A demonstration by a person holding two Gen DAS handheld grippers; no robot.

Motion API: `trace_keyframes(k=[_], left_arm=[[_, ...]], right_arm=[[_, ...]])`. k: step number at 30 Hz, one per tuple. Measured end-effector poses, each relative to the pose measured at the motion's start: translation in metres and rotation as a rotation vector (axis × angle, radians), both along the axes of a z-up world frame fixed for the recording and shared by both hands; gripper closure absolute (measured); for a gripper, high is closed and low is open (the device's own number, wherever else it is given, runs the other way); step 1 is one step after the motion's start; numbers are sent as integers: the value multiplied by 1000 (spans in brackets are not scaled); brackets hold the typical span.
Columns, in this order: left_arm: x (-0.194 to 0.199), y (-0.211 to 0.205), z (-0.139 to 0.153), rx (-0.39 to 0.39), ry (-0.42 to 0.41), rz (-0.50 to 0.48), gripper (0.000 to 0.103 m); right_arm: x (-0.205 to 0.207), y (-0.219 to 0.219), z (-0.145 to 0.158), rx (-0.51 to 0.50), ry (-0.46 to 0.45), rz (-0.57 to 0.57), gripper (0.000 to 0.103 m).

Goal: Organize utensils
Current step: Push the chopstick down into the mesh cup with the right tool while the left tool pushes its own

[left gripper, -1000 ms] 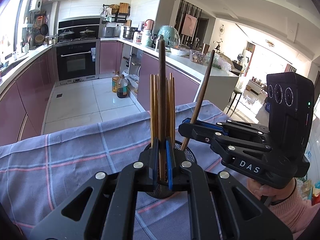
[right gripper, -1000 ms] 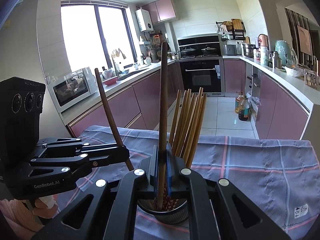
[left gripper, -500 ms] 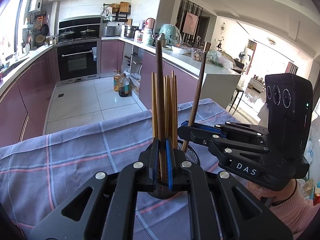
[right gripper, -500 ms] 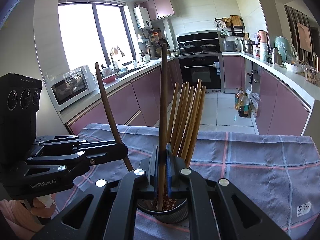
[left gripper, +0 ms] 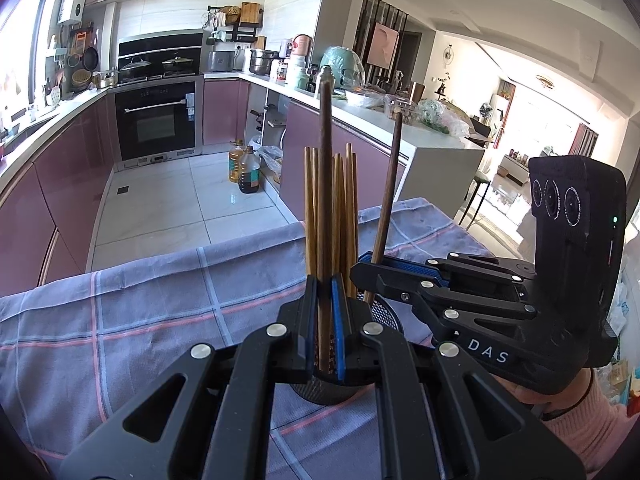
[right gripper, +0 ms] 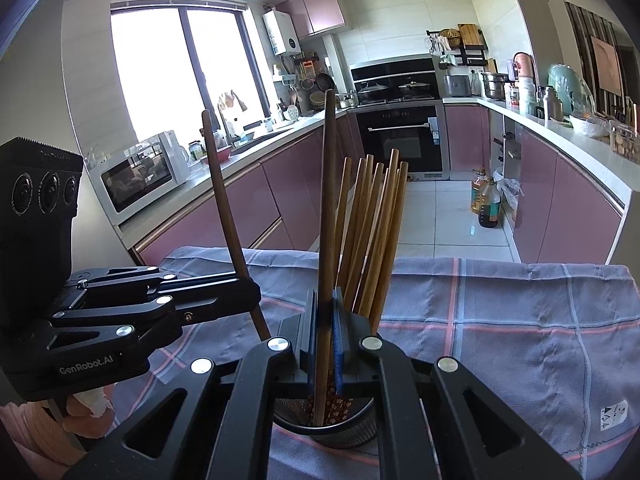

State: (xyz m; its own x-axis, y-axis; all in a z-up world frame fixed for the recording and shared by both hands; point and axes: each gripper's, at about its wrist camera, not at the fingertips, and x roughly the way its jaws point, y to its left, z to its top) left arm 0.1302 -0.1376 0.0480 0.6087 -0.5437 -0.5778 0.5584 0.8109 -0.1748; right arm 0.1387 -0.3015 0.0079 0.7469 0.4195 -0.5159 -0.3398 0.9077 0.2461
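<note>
A black mesh utensil holder (left gripper: 384,314) stands on the checked cloth and holds several light wooden chopsticks (left gripper: 344,216). My left gripper (left gripper: 323,336) is shut on a dark brown chopstick (left gripper: 325,184), held upright with its lower end inside the holder. My right gripper (right gripper: 325,340) is shut on a second dark chopstick (right gripper: 327,200), also upright with its tip down in the holder (right gripper: 360,424). In the left wrist view the right gripper (left gripper: 366,270) comes in from the right; in the right wrist view the left gripper (right gripper: 250,292) comes in from the left.
The blue-grey checked tablecloth (left gripper: 140,312) covers the table, and its far edge drops off toward the tiled kitchen floor (left gripper: 168,208). Purple cabinets and an oven (left gripper: 158,120) stand beyond. Oil bottles (left gripper: 244,170) stand on the floor.
Both dark chopsticks have sunk lower into the holder, and the right one now stands more upright. The grippers have kept their grip.
</note>
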Motion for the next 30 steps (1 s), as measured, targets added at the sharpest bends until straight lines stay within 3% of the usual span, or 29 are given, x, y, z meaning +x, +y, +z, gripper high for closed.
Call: trace_keyframes(k=[30], left_arm=[[10, -8, -7, 8, 15, 10, 95]], right_arm=[[10, -1, -4, 12, 16, -22, 97]])
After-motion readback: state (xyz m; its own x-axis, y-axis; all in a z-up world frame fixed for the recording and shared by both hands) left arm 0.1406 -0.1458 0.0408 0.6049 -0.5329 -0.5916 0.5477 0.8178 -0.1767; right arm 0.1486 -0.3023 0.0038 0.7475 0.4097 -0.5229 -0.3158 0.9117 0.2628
